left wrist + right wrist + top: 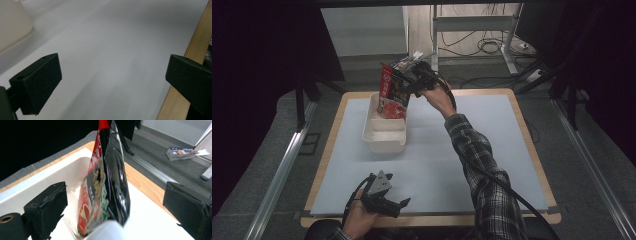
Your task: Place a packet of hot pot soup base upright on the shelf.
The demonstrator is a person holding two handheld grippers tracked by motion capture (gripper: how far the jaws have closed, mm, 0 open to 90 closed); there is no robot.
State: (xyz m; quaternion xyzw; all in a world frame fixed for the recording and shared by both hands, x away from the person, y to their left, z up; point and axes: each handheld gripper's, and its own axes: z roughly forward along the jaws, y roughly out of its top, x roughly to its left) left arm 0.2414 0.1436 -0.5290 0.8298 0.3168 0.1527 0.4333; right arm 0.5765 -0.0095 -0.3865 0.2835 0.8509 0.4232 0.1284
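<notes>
Red snack bag (393,92): standing on end in white tub (384,137), near table's far edge.
Right gripper (412,82): jaws spread, bag released; withdraw gently.
Left gripper (399,204): open, idle.

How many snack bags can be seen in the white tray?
1: the red and black snack bag stands on end in the far part of the white tray, between the right gripper jaws.

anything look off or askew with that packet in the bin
Yes. The red and black packet stands on end in the far part of the white bin, tilted and poking well above the rim instead of lying flat. The right gripper has open jaws either side of it, not pressing it.
</notes>
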